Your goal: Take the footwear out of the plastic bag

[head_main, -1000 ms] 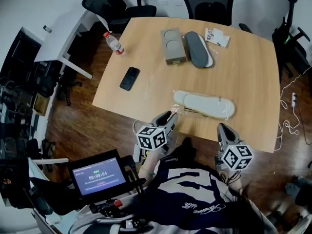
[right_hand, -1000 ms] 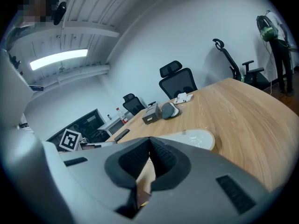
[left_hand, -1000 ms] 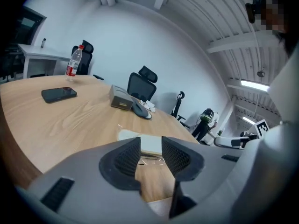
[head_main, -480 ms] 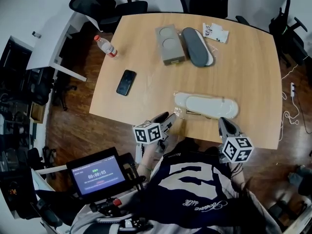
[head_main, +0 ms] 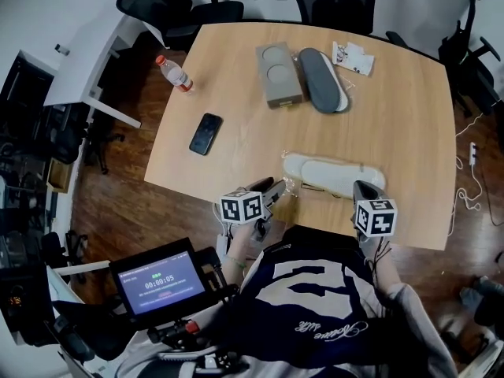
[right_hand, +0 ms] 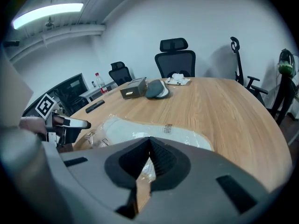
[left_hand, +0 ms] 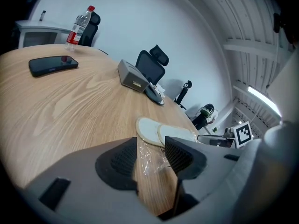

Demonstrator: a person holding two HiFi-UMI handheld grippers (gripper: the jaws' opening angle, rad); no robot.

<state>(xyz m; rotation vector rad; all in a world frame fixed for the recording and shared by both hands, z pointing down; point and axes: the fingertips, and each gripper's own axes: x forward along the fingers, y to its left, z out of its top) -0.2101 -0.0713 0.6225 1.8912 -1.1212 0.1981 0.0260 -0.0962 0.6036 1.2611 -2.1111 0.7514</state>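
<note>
Here, flat white slippers [head_main: 335, 175] in clear bag [left_hand: 150, 158]

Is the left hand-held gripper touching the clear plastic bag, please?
Cannot tell: left gripper view shows the left hand-held gripper open at the clear plastic bag; contact unclear.

Bright, even room light covers the wooden table [head_main: 394, 116]; shadows on it are short and soft; small glints sit on the plastic bag [right_hand: 133, 135]. A ceiling light strip [right_hand: 46, 8] glares in the right gripper view; every view bows at its edges, with dark corners and a soft, unfocused near foreground.
</note>
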